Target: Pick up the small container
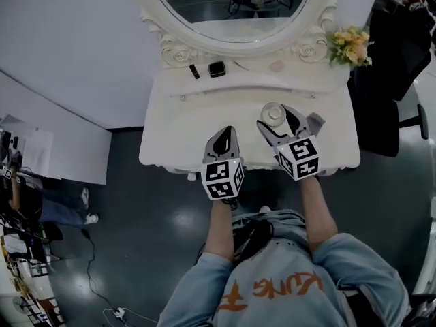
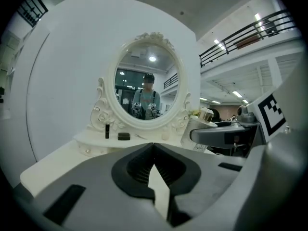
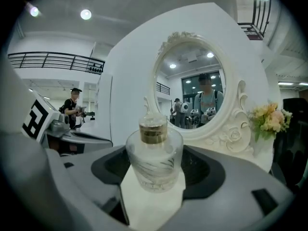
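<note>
Your right gripper (image 1: 278, 122) is the one on the job: the small bottle (image 3: 154, 160) stands dead ahead between its jaws. They are spread wide, one to each side of the glass and close against it, but I can't see them pressing yet. The bottle is upright, its long axis vertical, with the gold collar and stopper above the line of the jaws. It rests on the white surface (image 1: 184, 125), right of centre and about midway between the front edge and the raised back shelf under the mirror (image 1: 231, 5). I judge the next move to be a plain squeeze on the wide shoulder, then a straight lift. Your left gripper (image 1: 225, 133) hovers near the front edge just left of centre, jaws shut together on nothing, and it is farther from the bottle. The glass shows only etched streaks, with no label or brand I can read. The cubes on both grippers carry square black-and-white markers, not words.
</note>
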The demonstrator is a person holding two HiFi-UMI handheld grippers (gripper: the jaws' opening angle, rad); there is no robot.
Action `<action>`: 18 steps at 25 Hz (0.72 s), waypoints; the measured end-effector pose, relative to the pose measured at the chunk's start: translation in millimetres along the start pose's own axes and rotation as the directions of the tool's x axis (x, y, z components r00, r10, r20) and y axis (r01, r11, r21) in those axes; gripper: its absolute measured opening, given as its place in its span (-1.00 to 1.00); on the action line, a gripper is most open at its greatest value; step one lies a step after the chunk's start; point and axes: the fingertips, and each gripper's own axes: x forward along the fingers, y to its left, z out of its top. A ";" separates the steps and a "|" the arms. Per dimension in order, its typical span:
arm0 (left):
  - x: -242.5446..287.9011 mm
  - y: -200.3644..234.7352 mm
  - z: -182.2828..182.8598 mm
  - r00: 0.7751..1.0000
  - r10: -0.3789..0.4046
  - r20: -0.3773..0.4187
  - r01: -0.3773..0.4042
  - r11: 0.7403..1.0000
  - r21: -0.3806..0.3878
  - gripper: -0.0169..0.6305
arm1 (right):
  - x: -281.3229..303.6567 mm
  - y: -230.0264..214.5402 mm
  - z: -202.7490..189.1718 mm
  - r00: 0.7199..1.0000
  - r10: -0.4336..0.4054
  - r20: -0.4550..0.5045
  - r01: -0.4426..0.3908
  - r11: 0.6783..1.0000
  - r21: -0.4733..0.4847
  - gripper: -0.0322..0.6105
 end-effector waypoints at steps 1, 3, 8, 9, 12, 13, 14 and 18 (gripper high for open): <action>-1.3 -0.6 8.6 1.000 0.003 0.019 -0.003 1.000 0.001 -0.88 | -3.9 -2.2 9.5 1.000 -0.001 0.019 0.002 1.000 -0.003 0.11; -3.9 -0.8 24.2 0.998 0.014 0.055 -0.014 1.000 -0.001 -0.88 | -11.1 -5.3 25.6 0.999 -0.002 0.050 0.002 1.000 -0.010 0.11; -5.0 -9.8 46.6 0.995 0.012 0.101 -0.013 1.000 0.015 -0.88 | -26.0 -14.9 42.5 0.996 -0.014 0.089 0.015 1.000 -0.018 0.11; -4.0 -12.2 48.4 0.995 0.005 0.104 -0.007 1.000 0.020 -0.88 | -27.1 -17.3 43.0 0.996 -0.019 0.092 0.021 1.000 -0.018 0.11; -1.8 -15.5 51.0 0.994 -0.011 0.108 0.008 1.000 0.025 -0.88 | -27.7 -20.1 45.1 0.995 -0.027 0.092 0.031 0.999 -0.035 0.11; -1.5 -15.3 52.0 0.994 -0.012 0.110 0.009 1.000 0.025 -0.88 | -27.7 -19.9 46.7 0.995 -0.027 0.094 0.031 0.999 -0.040 0.11; -1.3 -15.1 53.5 0.994 -0.013 0.112 0.010 1.000 0.025 -0.88 | -28.0 -19.6 48.9 0.995 -0.027 0.097 0.031 0.999 -0.044 0.11; -3.0 -16.0 57.8 0.993 -0.015 0.121 0.013 1.000 0.022 -0.88 | -31.3 -19.3 53.9 0.994 -0.029 0.102 0.034 0.998 -0.053 0.11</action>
